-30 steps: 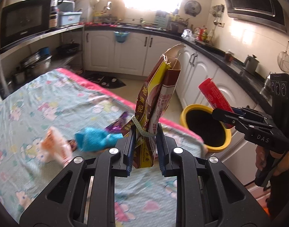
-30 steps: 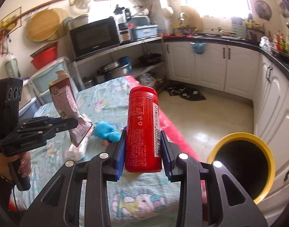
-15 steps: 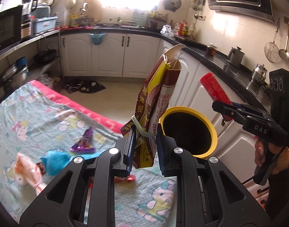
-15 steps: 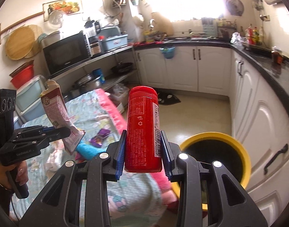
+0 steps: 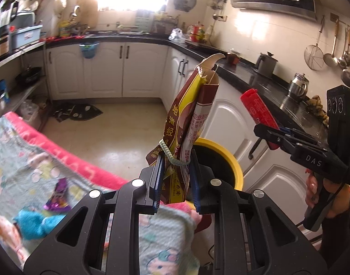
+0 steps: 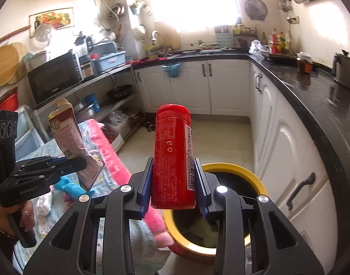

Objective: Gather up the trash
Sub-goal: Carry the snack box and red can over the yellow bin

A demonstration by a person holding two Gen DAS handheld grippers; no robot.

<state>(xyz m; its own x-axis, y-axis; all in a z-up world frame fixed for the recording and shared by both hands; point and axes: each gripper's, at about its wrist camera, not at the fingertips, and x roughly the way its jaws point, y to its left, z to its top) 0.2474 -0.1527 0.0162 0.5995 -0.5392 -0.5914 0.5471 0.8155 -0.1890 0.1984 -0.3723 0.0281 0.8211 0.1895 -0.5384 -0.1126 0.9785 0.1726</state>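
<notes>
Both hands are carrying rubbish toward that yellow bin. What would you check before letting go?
1. Red can held firmly in the right gripper: ok, both fingers press its sides.
2. Torn snack bag held in the left gripper: ok, pinched near its bottom.
3. Yellow bin open: ok, no lid, some rubbish already inside.
4. Can over the bin's mouth: cannot tell, it stands in front of the opening in the right wrist view.
5. Bag over the bin: cannot tell, it seems nearer the table's pink edge.
6. Grippers apart from each other: ok.
</notes>
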